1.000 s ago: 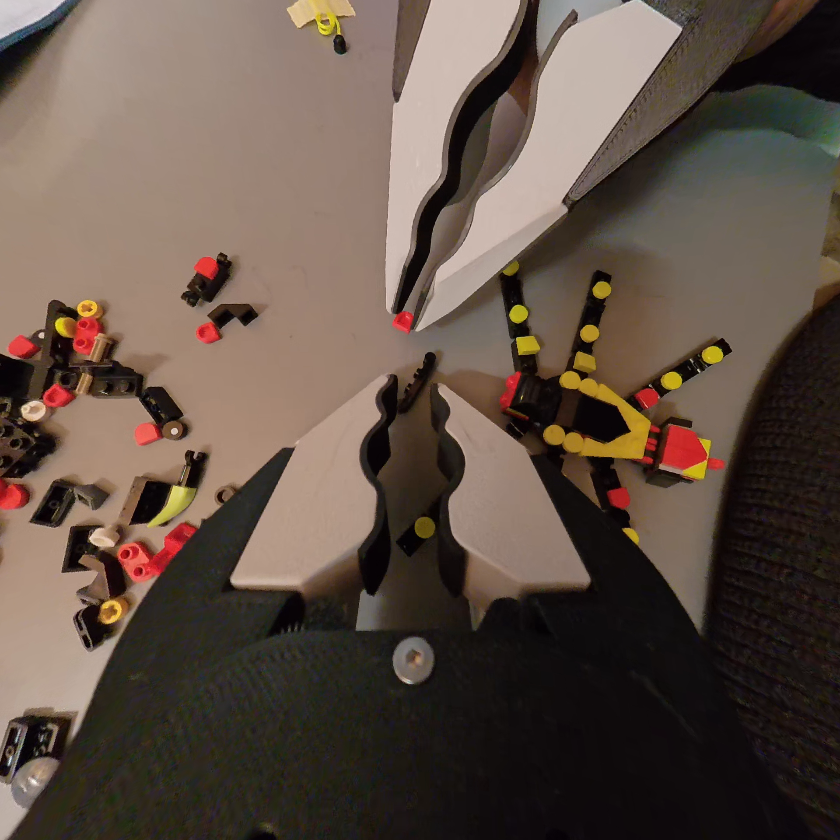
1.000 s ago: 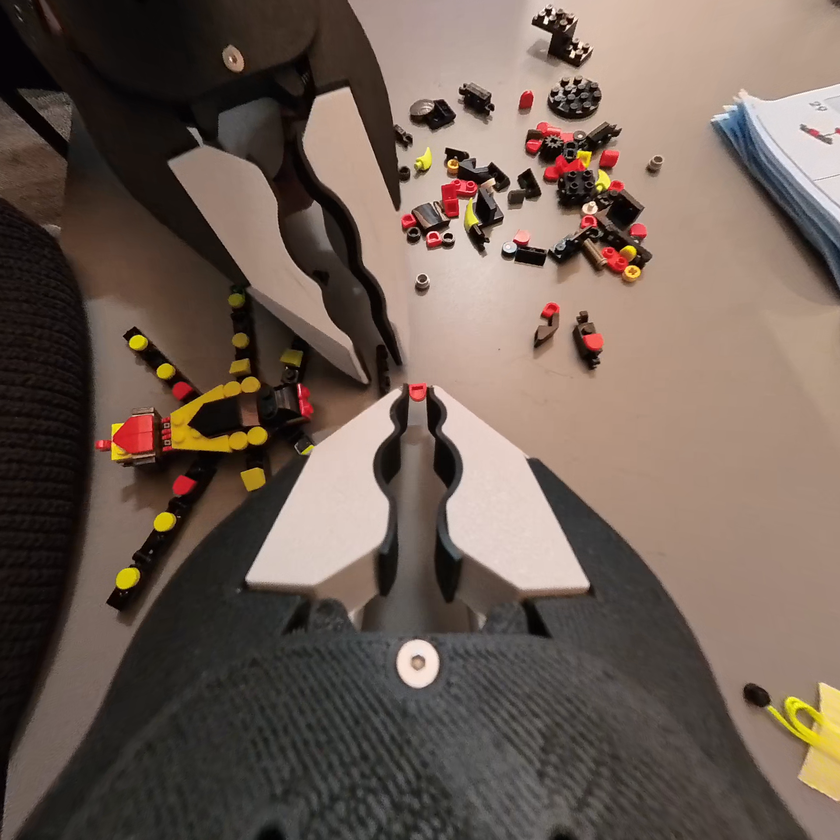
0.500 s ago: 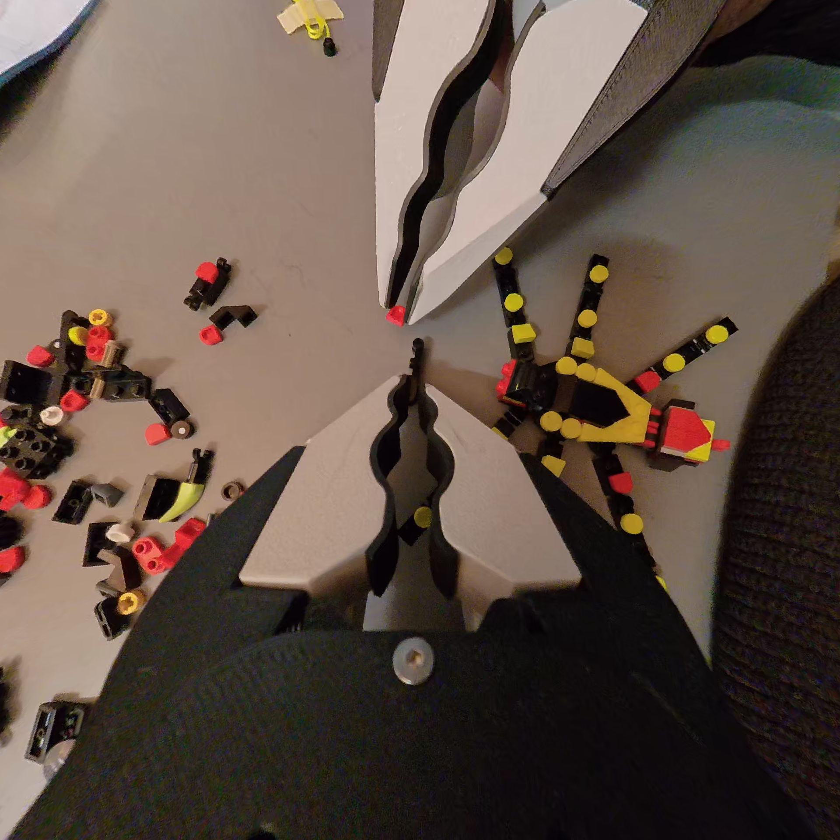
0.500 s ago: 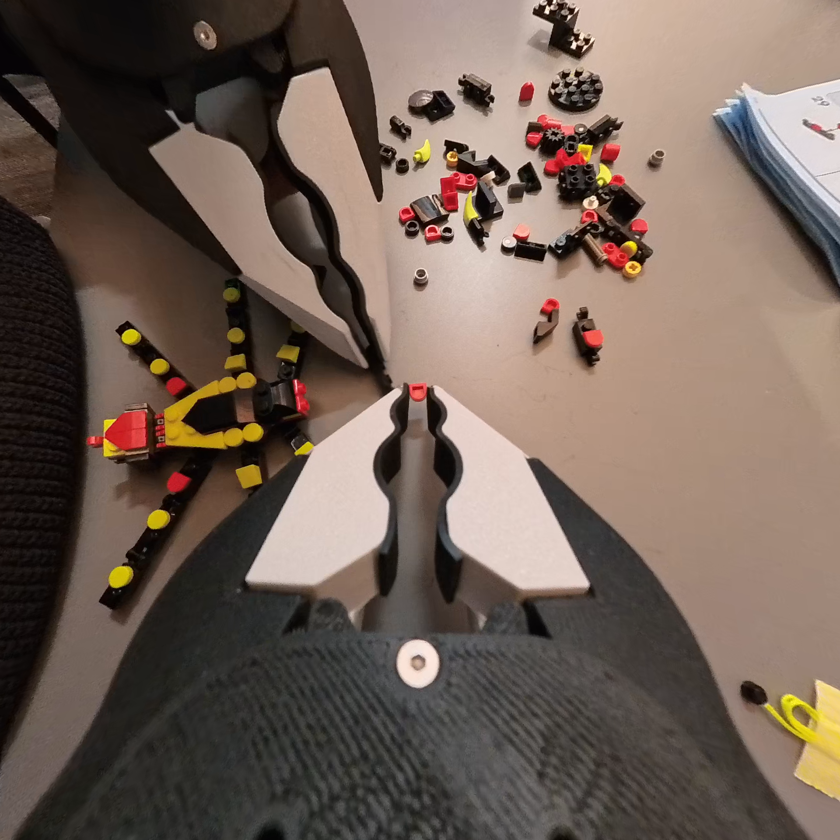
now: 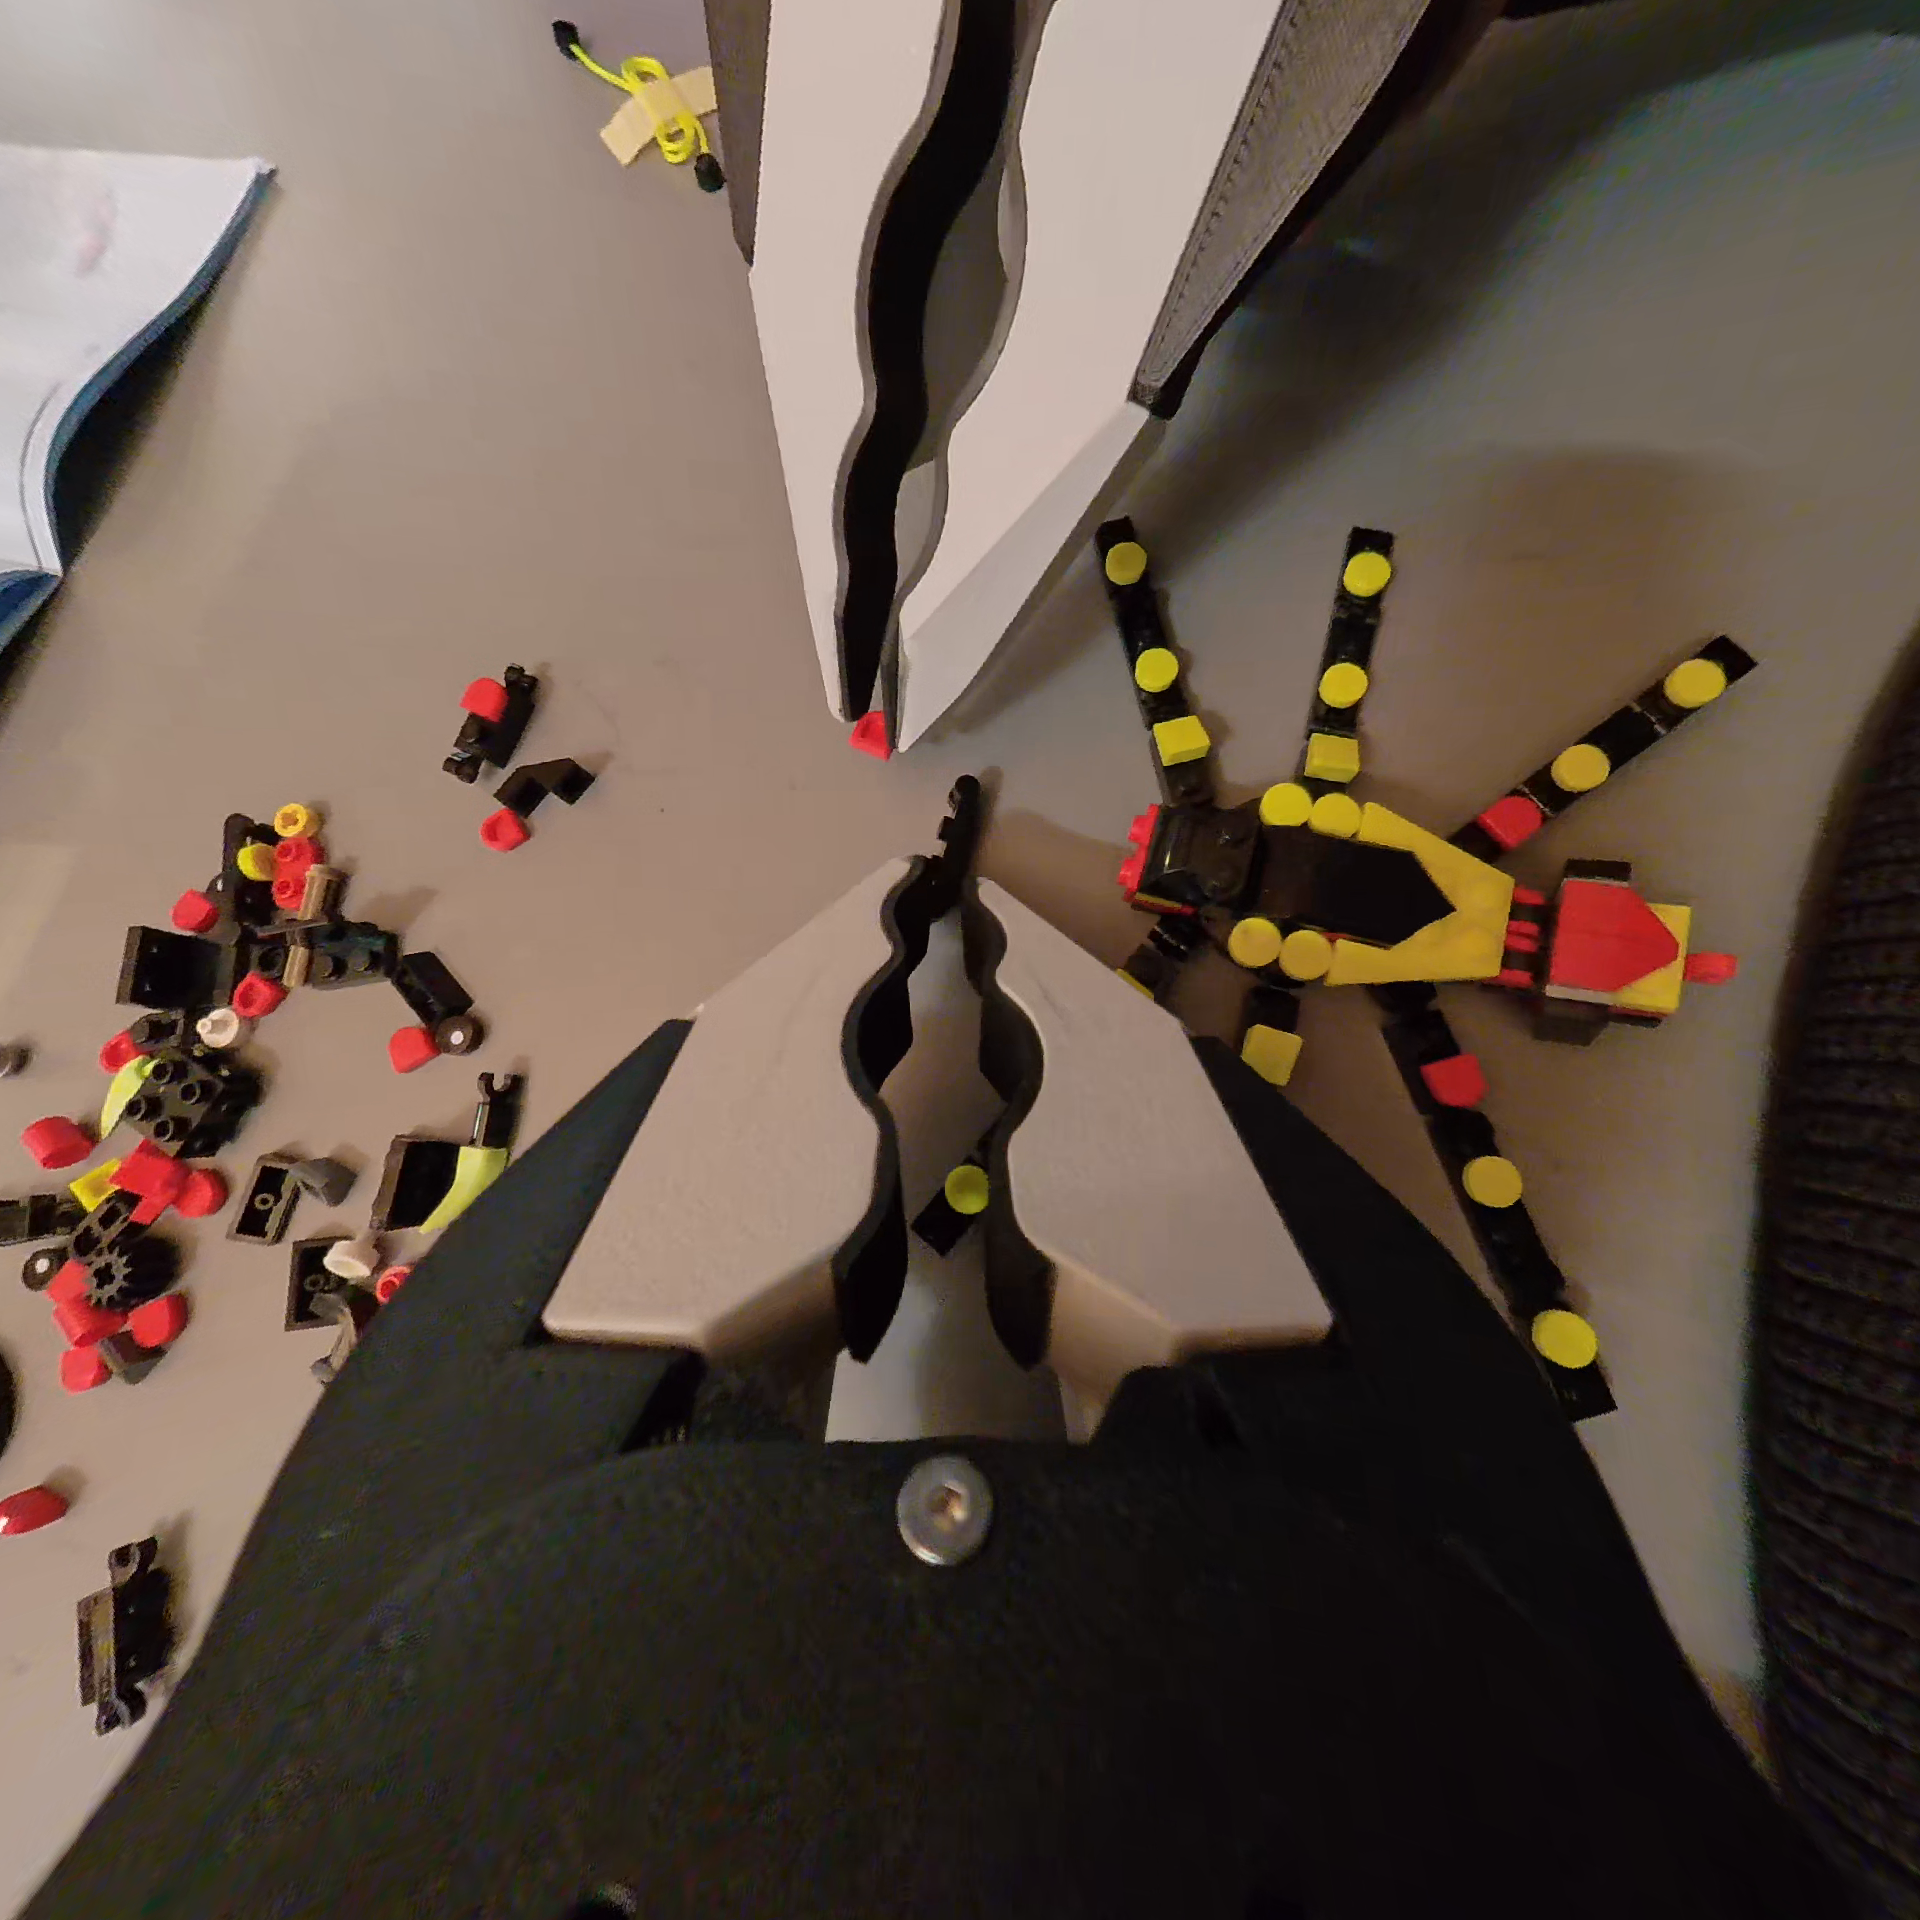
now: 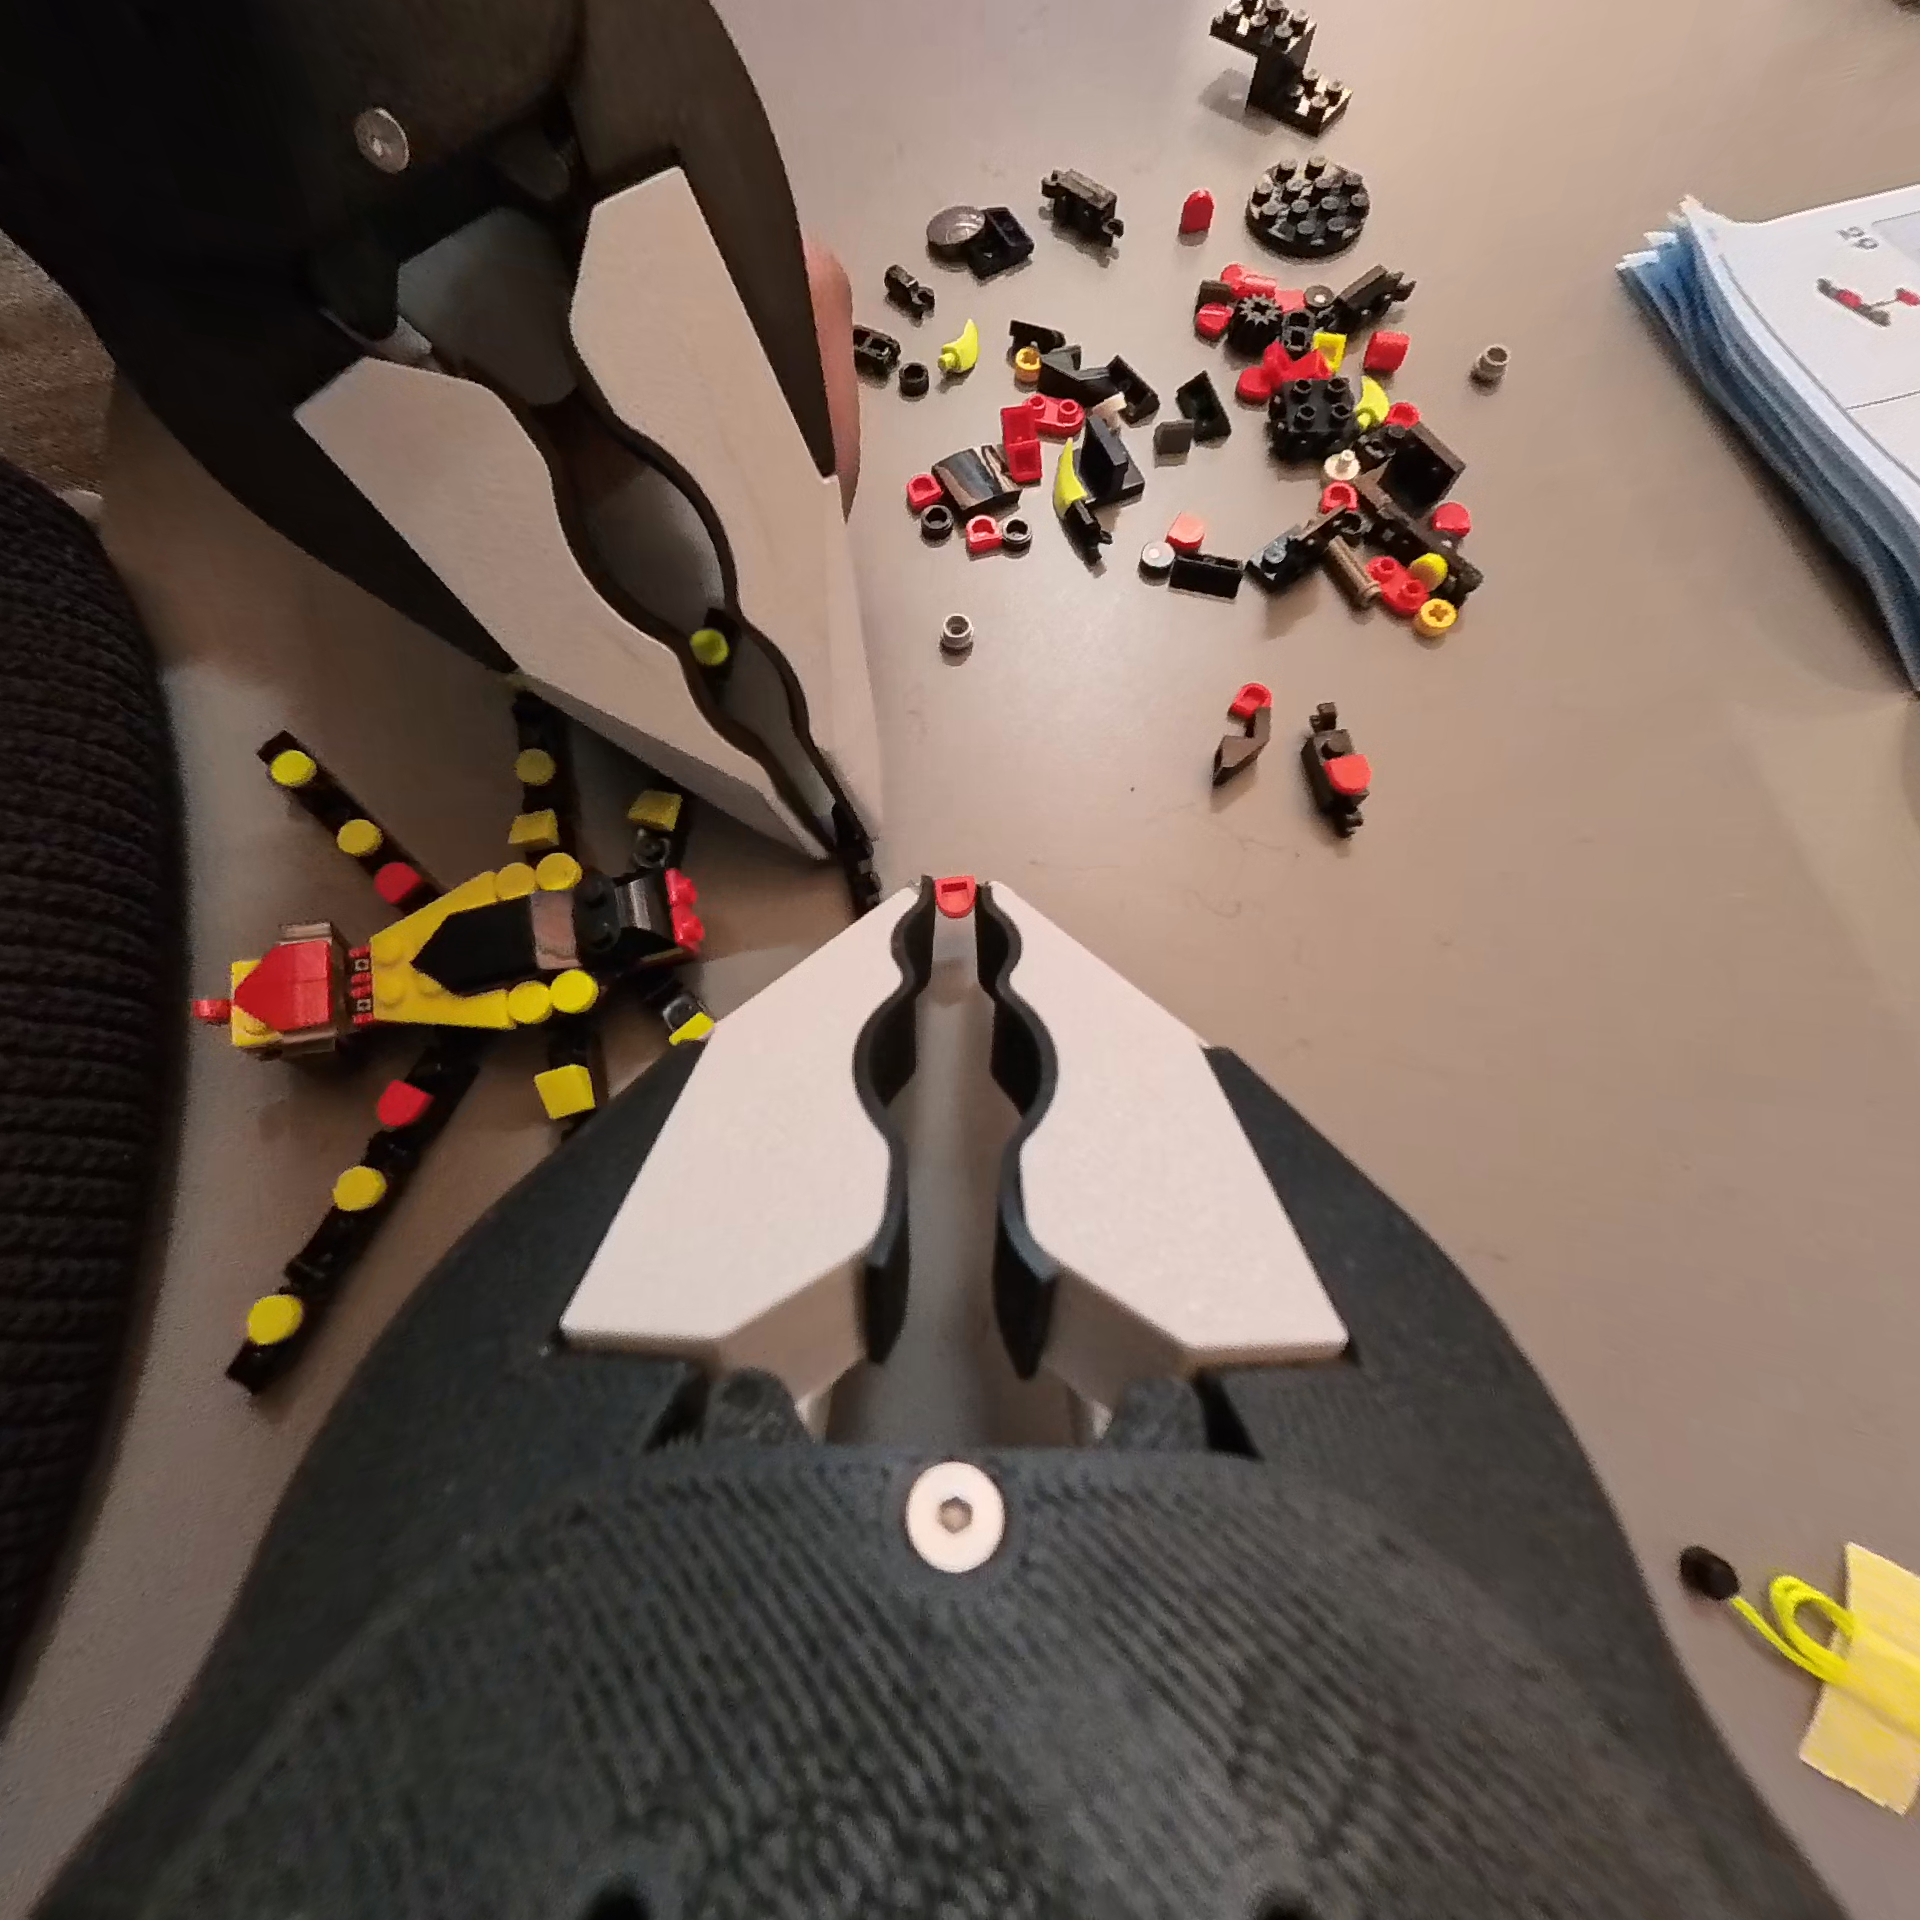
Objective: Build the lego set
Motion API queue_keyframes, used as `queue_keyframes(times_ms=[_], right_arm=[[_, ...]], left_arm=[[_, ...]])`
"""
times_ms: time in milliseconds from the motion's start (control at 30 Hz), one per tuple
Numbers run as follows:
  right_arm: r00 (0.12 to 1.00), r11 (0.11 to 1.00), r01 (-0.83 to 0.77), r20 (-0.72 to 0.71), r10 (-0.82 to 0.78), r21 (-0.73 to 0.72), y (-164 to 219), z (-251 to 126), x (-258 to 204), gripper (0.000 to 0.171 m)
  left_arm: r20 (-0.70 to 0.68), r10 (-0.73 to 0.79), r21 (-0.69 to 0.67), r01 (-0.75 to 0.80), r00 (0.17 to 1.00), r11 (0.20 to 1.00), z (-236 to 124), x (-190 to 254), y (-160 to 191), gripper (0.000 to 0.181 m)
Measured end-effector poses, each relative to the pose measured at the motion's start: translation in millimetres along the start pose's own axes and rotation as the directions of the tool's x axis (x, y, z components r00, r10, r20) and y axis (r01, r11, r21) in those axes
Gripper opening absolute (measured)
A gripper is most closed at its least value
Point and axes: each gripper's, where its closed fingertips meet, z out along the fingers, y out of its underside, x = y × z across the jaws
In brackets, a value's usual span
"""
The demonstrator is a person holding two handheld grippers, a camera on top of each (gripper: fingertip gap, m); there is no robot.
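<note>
A black, yellow and red lego spider [image 5: 1382, 904] lies on the grey table, to the right in the left wrist view and to the left in the right wrist view [image 6: 468, 956]. My left gripper [image 5: 940, 883] is shut on a black leg strip [image 5: 961, 821] with a yellow stud [image 5: 966, 1188]; its tip sticks out past the fingertips. My right gripper [image 6: 951, 894] is shut on a small red piece [image 6: 953, 896]. The red piece [image 5: 871, 734] is close to the strip's tip, slightly apart from it.
Several loose black, red and yellow pieces [image 6: 1247, 436] lie scattered beyond the grippers, on the left in the left wrist view [image 5: 208, 1039]. An instruction booklet [image 6: 1808, 364] lies at the table's far side. A yellow cord with tape [image 6: 1829, 1662] lies nearby. A dark knitted sleeve [image 5: 1849, 1143] borders the spider. Less than 4 cm separates the two grippers' tips.
My left gripper closed on the black leg strip and lifted it, its tip pointing at the red piece. My right gripper kept hold of the red piece and stayed close.
</note>
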Motion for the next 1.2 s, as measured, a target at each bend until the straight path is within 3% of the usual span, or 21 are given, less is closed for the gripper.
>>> queue_keyframes(times_ms=[367,700,867,1067,1200], right_arm=[[1.000,1.000,-0.004,0.000,0.004,-0.001,1,0,1,0.006],[1.000,1.000,-0.005,0.003,0.005,-0.001,1,0,0,0.006],[1.000,1.000,-0.003,-0.007,0.003,0.003,0,-2,3,0.006],[1.000,1.000,-0.015,-0.019,0.015,0.012,-1,-5,7,0.006],[1.000,1.000,-0.007,-0.021,0.008,0.006,-1,-4,6,0.006]], left_arm=[[-0.096,-0.087,0.030,0.091,0.991,0.995,-5,7,-5,0.005],[-0.057,-0.108,0.007,0.108,0.993,0.994,2,2,-3,0.012],[0.007,-0.078,0.008,0.078,0.997,0.997,6,-7,-7,0.002],[0.228,0.033,-0.031,-0.026,0.973,0.999,5,-44,-3,0.002],[0.231,0.104,-0.062,-0.092,0.967,0.994,6,-38,1,0.002]])
